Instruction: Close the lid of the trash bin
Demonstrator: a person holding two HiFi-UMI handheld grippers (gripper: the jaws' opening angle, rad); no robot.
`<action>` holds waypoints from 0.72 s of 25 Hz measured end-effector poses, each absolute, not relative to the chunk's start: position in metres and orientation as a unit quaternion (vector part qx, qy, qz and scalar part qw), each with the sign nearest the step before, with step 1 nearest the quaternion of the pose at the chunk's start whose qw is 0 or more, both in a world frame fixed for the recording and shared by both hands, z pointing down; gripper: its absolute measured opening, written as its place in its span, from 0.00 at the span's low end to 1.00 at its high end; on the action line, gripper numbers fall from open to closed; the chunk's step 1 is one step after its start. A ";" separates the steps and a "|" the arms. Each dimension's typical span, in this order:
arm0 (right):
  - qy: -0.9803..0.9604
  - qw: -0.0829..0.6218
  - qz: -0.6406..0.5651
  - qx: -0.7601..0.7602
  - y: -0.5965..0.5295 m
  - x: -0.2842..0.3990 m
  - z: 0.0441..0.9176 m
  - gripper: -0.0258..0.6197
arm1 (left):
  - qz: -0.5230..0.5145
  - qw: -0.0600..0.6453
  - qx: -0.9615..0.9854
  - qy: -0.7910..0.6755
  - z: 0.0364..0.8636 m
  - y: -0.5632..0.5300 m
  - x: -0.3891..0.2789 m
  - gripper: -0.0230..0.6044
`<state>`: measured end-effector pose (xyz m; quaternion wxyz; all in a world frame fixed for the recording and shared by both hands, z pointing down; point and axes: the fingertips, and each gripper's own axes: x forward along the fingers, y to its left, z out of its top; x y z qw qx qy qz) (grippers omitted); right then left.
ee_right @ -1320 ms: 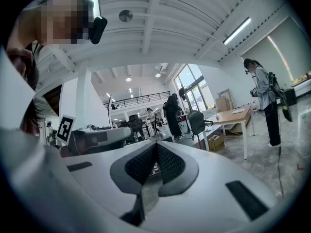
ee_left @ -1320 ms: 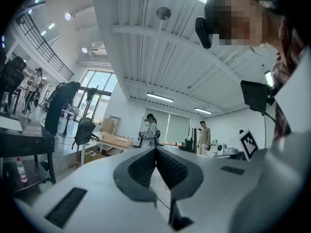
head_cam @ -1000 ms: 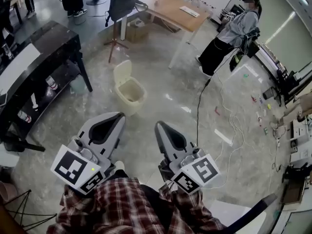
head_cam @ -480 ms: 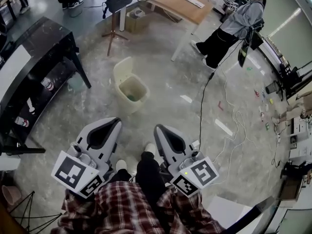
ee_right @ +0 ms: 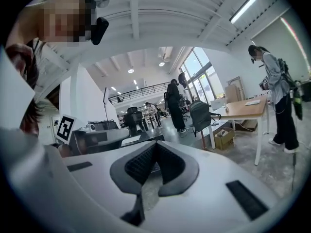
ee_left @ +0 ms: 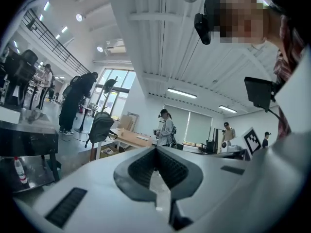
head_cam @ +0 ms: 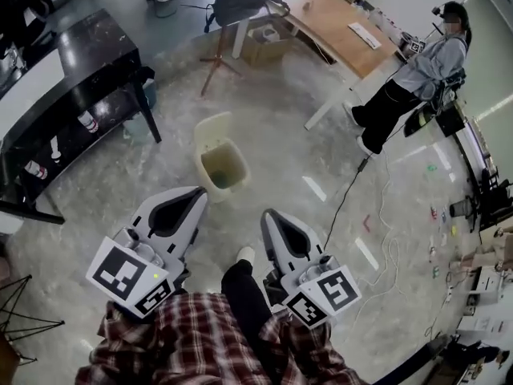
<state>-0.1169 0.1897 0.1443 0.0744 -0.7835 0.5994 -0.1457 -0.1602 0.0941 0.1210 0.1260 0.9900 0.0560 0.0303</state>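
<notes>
Bin [head_cam: 210, 186] w/ lid [head_cam: 210, 129] up, marbled floor [head_cam: 280, 155]

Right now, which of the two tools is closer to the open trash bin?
The left tool: in the head view its tip lies just short of the cream trash bin, whose lid stands open. The right tool sits farther off to the side.

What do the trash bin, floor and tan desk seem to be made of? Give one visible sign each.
Trash bin: probably plastic, matt cream; thin, smooth moulded walls.
Floor: polished stone or concrete; grey mottling, glossy reflections.
Desk: wood or wood-look top; even tan, white legs.
</notes>
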 end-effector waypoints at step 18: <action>0.703 0.049 -0.225 -0.673 0.204 0.017 0.191 0.06 | 0.044 0.141 0.980 -0.130 0.146 0.098 -0.063 0.06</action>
